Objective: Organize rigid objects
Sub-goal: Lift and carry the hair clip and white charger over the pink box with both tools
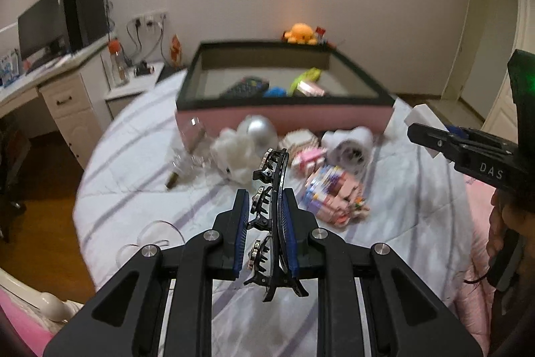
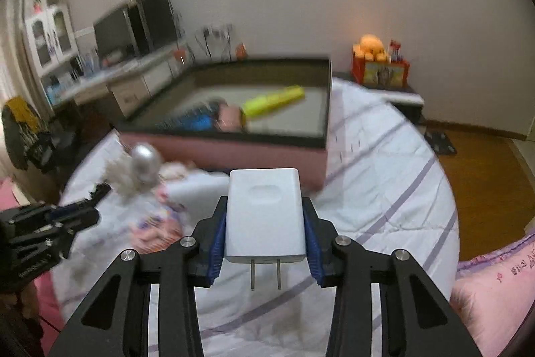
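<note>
My left gripper is shut on a black hair clip with metal studs, held upright above the bed. In the right wrist view my right gripper is shut on a white plug charger, prongs toward the camera. A pink box with a dark rim stands ahead on the bed; inside lie a remote, a blue thing and a yellow-green tube. The right gripper also shows at the right edge of the left wrist view, the left gripper at the left edge of the right one.
In front of the box lie a silver ball, white fluffy toy, glass bulb, pink block figures and a white cup-shaped toy. A desk with monitor stands left. Wooden floor lies right of the bed.
</note>
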A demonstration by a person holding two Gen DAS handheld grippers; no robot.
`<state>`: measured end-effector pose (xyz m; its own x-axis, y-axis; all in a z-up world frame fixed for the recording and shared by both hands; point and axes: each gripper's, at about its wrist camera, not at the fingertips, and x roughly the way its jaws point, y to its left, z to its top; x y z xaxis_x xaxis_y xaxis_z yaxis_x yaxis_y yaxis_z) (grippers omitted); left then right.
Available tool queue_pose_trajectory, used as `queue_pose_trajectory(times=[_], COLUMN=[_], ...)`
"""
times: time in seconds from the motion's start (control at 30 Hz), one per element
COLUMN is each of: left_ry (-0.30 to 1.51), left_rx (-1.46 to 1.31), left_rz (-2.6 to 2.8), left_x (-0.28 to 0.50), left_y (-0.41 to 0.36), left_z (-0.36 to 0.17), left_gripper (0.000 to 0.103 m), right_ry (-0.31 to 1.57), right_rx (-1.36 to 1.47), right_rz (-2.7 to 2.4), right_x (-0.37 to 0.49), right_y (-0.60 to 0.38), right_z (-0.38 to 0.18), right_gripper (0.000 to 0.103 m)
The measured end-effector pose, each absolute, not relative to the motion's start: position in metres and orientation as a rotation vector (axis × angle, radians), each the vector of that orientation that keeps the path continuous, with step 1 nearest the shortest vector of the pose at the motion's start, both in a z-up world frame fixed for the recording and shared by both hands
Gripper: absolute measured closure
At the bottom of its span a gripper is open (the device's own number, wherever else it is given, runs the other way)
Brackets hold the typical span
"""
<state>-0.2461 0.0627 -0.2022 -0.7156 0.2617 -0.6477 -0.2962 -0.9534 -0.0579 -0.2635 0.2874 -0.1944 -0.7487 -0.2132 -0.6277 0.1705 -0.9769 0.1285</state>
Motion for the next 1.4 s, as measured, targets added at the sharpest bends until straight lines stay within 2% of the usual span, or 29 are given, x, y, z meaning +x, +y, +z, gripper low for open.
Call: queue_pose_trajectory(times=[0.3, 0.47, 0.63, 1.0, 1.4], left_ry=[0.077, 0.021, 0.065, 0.105, 0.192], left_rx=[-0.791, -0.638, -0.531, -0.535, -0.554], left_rz=[2.808, 2.890, 2.941, 2.941, 2.929], left_x=[-0.212, -0.195, -0.180, -0.192, -0.245], left_y=[0.049, 0.036, 0.033, 0.032, 0.059], left_z=[-0.137, -0.098, -0.073, -0.065, -0.064], left_gripper=[0.084, 0.084, 0.084, 0.084, 0.084], right_ry=[-0.052, -0.010, 0.032, 0.040, 0.022], right_rx=[0.755, 0.599, 0.517, 0.490, 0.489], right_rz=[-2.773, -2.799, -2.811, -2.809, -2.818], right_x=[-0.217, -0.190, -0.177, -0.182, -0.229], right_y=[0.265, 0.255, 0.245, 0.237, 0.250], right_z=[-0.133, -0.100, -0.078, -0.069, -0.068], right_gripper=[0.062, 0.062, 0.062, 0.062, 0.062])
